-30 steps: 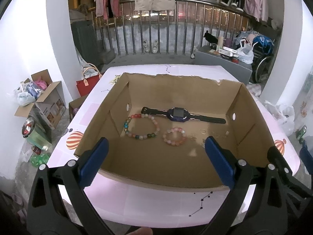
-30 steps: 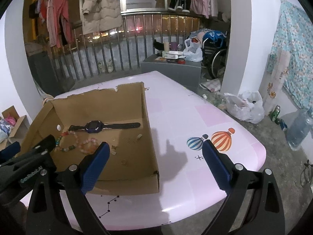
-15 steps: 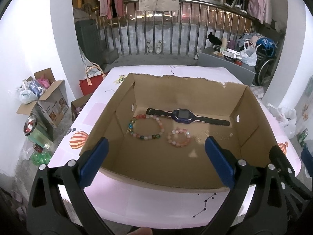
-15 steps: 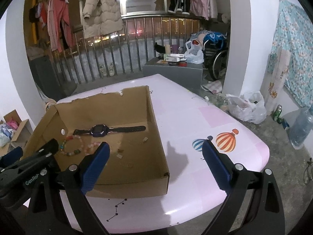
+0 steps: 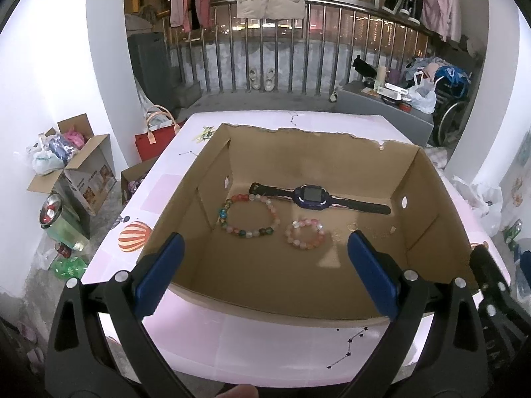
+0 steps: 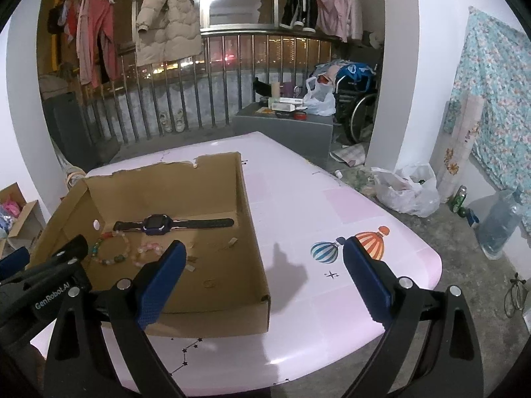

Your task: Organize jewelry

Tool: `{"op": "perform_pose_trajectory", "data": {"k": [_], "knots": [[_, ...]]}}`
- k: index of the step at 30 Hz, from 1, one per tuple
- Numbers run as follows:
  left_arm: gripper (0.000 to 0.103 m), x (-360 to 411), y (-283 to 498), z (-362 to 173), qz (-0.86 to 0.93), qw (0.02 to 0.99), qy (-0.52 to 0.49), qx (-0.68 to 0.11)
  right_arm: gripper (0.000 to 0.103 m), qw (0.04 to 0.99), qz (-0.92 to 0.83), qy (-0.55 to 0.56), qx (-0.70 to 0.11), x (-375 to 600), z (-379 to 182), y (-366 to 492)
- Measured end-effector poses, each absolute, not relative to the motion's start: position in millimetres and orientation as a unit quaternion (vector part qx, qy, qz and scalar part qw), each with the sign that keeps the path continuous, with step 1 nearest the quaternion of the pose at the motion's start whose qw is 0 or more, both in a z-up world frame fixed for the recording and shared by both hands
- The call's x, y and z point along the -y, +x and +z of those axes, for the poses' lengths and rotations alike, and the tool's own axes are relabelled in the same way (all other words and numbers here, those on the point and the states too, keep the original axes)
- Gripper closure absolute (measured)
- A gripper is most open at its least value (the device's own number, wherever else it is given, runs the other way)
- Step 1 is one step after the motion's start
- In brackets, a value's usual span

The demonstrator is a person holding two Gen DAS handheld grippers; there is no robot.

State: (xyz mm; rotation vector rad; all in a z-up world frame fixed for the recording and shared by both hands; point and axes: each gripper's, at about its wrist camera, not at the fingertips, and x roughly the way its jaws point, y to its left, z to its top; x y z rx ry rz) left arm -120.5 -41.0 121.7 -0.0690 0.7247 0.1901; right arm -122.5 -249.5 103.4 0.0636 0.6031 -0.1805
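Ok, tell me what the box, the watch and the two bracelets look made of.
Box: brown corrugated cardboard, matte, torn rim. Watch: dark matte strap, probably rubber or plastic, glossy screen. Big bracelet and small bracelet: round shiny beads, perhaps stone or glass.

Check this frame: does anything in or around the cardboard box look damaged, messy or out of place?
Yes. The cardboard box has a ragged, torn far rim, and small scraps litter its floor. The watch and two bead bracelets lie flat and tidy; the watch strap overlaps the larger bracelet.

Pink table (image 6: 332,205), balloon prints; open cardboard box (image 6: 252,232) sits directly on it.
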Motion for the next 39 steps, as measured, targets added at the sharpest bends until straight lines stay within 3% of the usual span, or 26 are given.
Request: {"op": "perform_pose_trajectory", "data": {"k": [39], "knots": [[0.008, 50.7, -123.0, 119.4, 0.083, 0.932, -0.023, -0.352, 0.008, 0.951, -0.087, 0.029, -0.297, 252.2, 105.6, -123.9]]}}
